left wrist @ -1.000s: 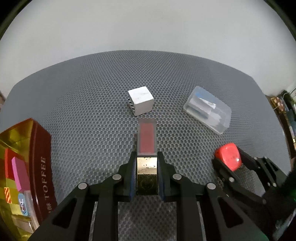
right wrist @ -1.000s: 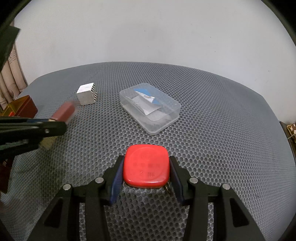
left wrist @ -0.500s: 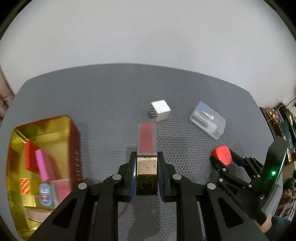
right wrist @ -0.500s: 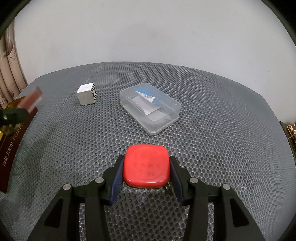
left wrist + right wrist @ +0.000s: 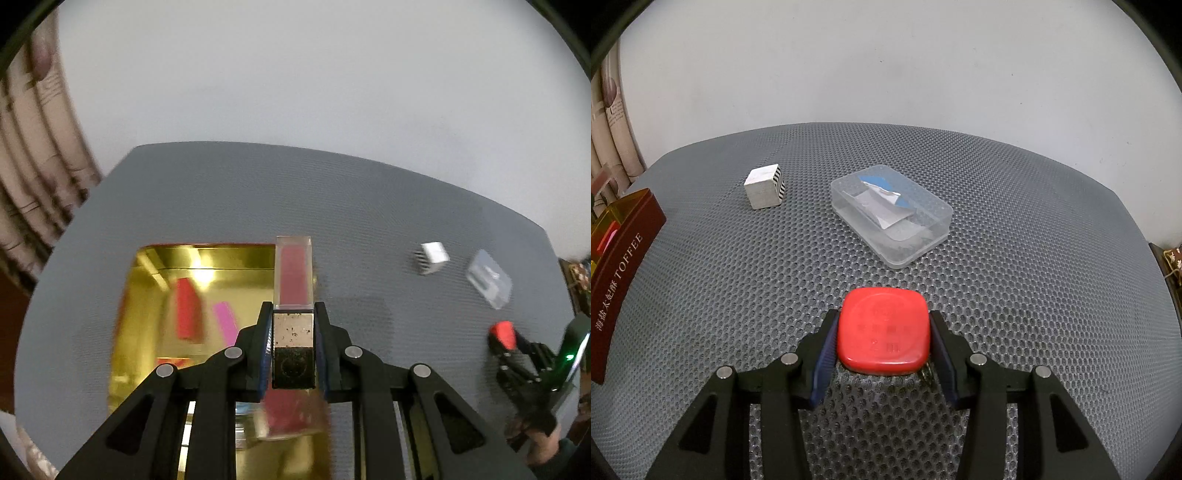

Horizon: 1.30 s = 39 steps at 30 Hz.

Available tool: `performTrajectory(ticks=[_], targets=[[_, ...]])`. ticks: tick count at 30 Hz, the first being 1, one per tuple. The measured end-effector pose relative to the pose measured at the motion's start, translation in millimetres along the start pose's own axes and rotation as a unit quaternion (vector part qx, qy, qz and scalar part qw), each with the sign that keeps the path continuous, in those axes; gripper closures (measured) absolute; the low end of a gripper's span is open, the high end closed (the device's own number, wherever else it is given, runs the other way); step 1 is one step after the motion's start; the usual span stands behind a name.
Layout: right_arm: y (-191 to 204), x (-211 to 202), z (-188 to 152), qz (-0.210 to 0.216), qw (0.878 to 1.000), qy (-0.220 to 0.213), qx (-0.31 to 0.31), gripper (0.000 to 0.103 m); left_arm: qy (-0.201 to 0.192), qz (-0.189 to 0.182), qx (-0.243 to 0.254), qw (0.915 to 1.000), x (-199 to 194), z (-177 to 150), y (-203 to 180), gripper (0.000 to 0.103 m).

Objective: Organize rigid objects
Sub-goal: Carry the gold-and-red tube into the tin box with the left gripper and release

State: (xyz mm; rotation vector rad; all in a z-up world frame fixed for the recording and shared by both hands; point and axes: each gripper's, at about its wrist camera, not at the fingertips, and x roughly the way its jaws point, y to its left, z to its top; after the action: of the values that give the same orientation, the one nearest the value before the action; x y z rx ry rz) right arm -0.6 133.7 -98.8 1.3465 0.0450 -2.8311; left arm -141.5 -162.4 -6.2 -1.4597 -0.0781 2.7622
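My left gripper (image 5: pixel 293 332) is shut on a slim clear stick with a red core and a gold base (image 5: pixel 293 280), held above the right edge of an open gold-lined tin (image 5: pixel 147 295). Inside the tin lie a red block (image 5: pixel 186 314), a pink block (image 5: pixel 227 321) and other pieces, all blurred. My right gripper (image 5: pixel 882 332) is shut on a flat red rounded-square case (image 5: pixel 882 330) just over the grey mat; it also appears far right in the left wrist view, the red case (image 5: pixel 503 332) in it. A white cube with striped sides (image 5: pixel 764 186) and a clear plastic box (image 5: pixel 890 216) sit on the mat.
The grey honeycomb mat (image 5: pixel 1015 277) covers the table up to a white wall. The tin's dark red "TOFFEE" side (image 5: pixel 618 288) stands at the left in the right wrist view. A curtain (image 5: pixel 33 166) hangs beyond the mat's left edge. The cube (image 5: pixel 432 257) and clear box (image 5: pixel 487 282) lie right of the tin.
My left gripper has swung left and risen with the stick, from in front of the cube to above the open tin. The right gripper and red case have not moved.
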Motion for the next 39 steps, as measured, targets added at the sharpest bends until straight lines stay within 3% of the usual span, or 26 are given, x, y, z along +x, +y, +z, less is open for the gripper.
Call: performTrajectory(ticks=[8, 13, 39], targets=[[-1.1, -1.8, -1.3, 0.000, 1.000, 0.000, 0.000, 0.055, 0.013, 0.047, -0.032, 0.9983, 6.0, -9.8, 48.4, 0.086], [-1.0, -0.9, -1.3, -0.001, 1.000, 0.000, -0.001, 0.055, 0.025, 0.058, -0.054, 0.9965, 3.9, -14.0, 83.6, 0.086], [-2.4, -3.3, 0.6, -0.004, 1.000, 0.000, -0.004, 0.055, 0.070, 0.085, -0.069, 0.9916, 50.5, -16.2, 106.7, 0.086]])
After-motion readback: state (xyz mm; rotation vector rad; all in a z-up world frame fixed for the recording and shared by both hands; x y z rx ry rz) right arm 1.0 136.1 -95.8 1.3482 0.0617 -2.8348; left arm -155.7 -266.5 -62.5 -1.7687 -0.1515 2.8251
